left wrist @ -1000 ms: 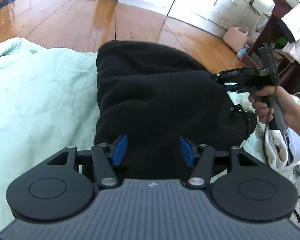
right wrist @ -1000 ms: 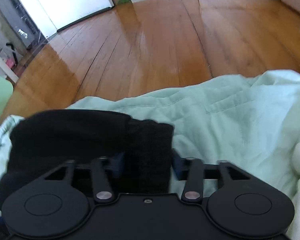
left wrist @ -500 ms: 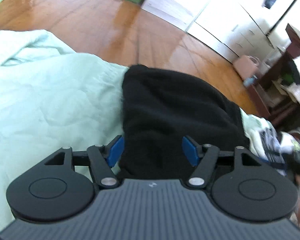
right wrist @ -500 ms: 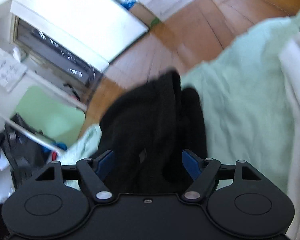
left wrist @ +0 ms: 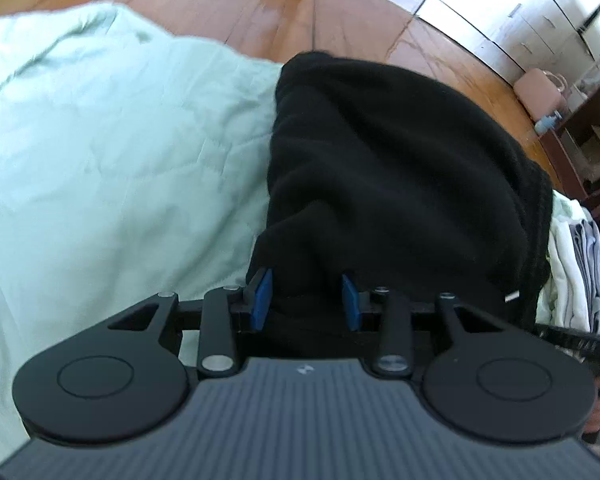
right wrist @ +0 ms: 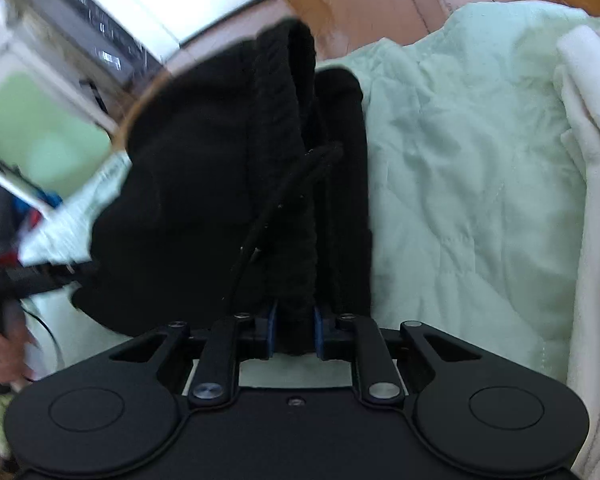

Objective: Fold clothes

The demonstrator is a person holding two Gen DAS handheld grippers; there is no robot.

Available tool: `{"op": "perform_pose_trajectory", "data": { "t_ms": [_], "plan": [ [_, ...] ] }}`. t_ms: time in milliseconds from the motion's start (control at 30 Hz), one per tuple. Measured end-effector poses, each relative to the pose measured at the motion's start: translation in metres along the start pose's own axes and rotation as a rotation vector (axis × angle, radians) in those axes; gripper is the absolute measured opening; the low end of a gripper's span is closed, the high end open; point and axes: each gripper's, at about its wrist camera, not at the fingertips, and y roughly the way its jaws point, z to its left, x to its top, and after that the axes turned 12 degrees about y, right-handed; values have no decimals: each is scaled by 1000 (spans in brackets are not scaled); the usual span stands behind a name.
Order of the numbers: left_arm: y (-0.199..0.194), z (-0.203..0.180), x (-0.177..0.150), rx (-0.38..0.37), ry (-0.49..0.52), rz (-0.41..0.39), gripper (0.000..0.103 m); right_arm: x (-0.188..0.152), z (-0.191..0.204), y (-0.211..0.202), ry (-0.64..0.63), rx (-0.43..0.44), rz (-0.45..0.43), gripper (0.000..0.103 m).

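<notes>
The black garment [left wrist: 388, 168] lies on the pale green bedspread [left wrist: 112, 152], its long axis running from each claw up toward twelve o'clock, away to the bed's edge and the wooden floor [left wrist: 340, 20]. The left claw [left wrist: 305, 300] is closing on a bunched near hem, cloth between its blue pads. The right claw [right wrist: 294, 330] is closing too, narrow now, pinching a ribbed fold, a drawcord [right wrist: 284, 196] trailing at eleven. Both hold the near end, so I'd judge the fold goes forward.
</notes>
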Motion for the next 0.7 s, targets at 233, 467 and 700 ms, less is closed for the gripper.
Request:
{"op": "perform_pose_trajectory", "data": {
  "t_ms": [233, 467, 700],
  "plan": [
    [-12, 0, 18, -41, 112, 16, 46, -8, 17, -30, -221, -112, -63, 67],
    [4, 26, 22, -114, -67, -70, 64, 26, 92, -93, -421, 77, -200, 66],
    [23, 26, -9, -180, -159, -151, 38, 87, 232, 4, -823, 88, -54, 65]
  ]
}}
